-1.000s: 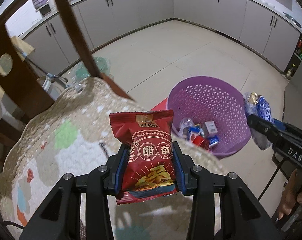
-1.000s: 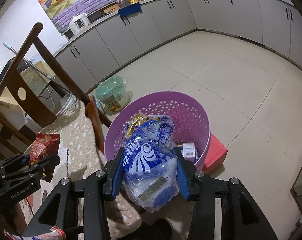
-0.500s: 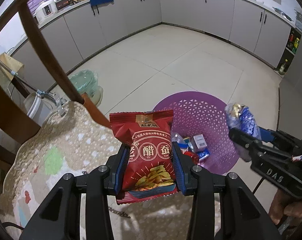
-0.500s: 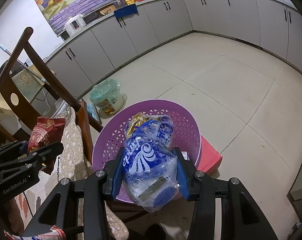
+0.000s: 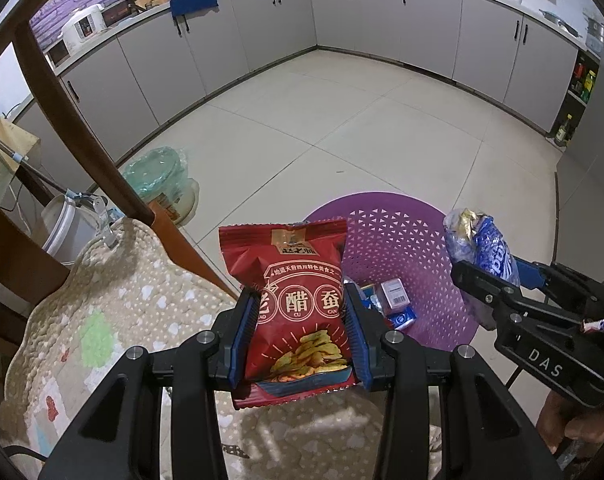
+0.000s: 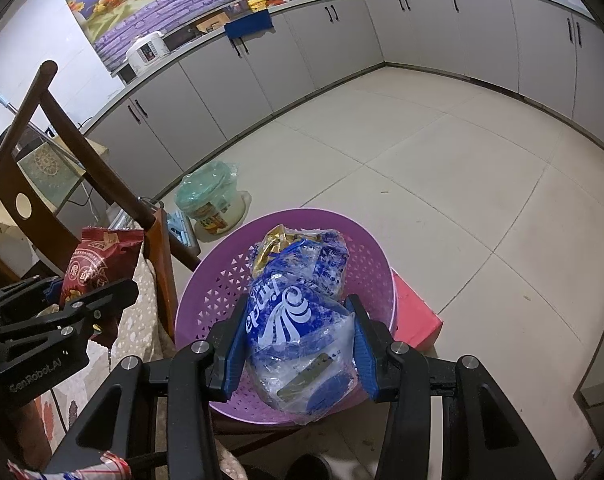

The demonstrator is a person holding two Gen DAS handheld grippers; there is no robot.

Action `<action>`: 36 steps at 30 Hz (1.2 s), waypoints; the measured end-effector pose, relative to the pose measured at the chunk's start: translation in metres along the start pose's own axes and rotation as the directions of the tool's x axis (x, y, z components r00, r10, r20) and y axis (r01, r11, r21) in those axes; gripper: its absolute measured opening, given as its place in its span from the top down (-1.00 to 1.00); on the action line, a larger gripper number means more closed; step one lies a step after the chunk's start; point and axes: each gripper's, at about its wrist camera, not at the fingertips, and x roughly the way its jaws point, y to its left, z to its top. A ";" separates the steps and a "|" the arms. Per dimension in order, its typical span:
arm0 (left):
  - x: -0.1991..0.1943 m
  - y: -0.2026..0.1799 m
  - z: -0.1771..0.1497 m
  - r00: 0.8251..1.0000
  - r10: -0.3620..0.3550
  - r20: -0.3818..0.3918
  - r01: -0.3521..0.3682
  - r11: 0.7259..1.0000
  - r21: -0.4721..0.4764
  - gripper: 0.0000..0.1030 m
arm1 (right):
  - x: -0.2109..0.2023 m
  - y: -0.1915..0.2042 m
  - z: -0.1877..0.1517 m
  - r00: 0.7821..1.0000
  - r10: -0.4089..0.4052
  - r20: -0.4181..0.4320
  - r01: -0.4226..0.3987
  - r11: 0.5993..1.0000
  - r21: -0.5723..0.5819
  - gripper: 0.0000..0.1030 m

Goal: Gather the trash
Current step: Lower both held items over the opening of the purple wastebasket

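Left gripper (image 5: pixel 302 332) clamps a red snack bag (image 5: pixel 298 300) (upright) before the purple basket (image 5: pixel 402 240).

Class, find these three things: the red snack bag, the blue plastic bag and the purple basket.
red snack bag (image 5: pixel 298 300): left wrist view, printed front.
blue plastic bag (image 6: pixel 298 320): right wrist view, white logo.
purple basket (image 6: pixel 214 292): right wrist view, inner left wall.

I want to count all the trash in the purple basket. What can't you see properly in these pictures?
- Basket bottom, left wrist view: the red snack bag in the left claw covers part of the small packets.
- Basket, right wrist view: the blue plastic bag in the right claw hides the whole bottom.
- Small packets: print too small to read.
- Red box beside the basket: mostly hidden behind it.
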 end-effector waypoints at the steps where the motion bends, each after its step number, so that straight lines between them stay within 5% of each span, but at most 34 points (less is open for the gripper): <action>1: 0.001 0.000 0.001 1.000 -0.002 0.000 0.002 1.000 -0.001 0.22 | 0.001 0.000 0.000 1.000 -0.001 -0.001 0.001 1.000 0.001 0.04; 36: 0.068 0.022 0.024 0.991 -0.119 -0.057 0.113 0.988 -0.105 0.21 | 0.043 0.013 0.009 0.998 -0.043 -0.042 0.043 0.999 -0.019 0.04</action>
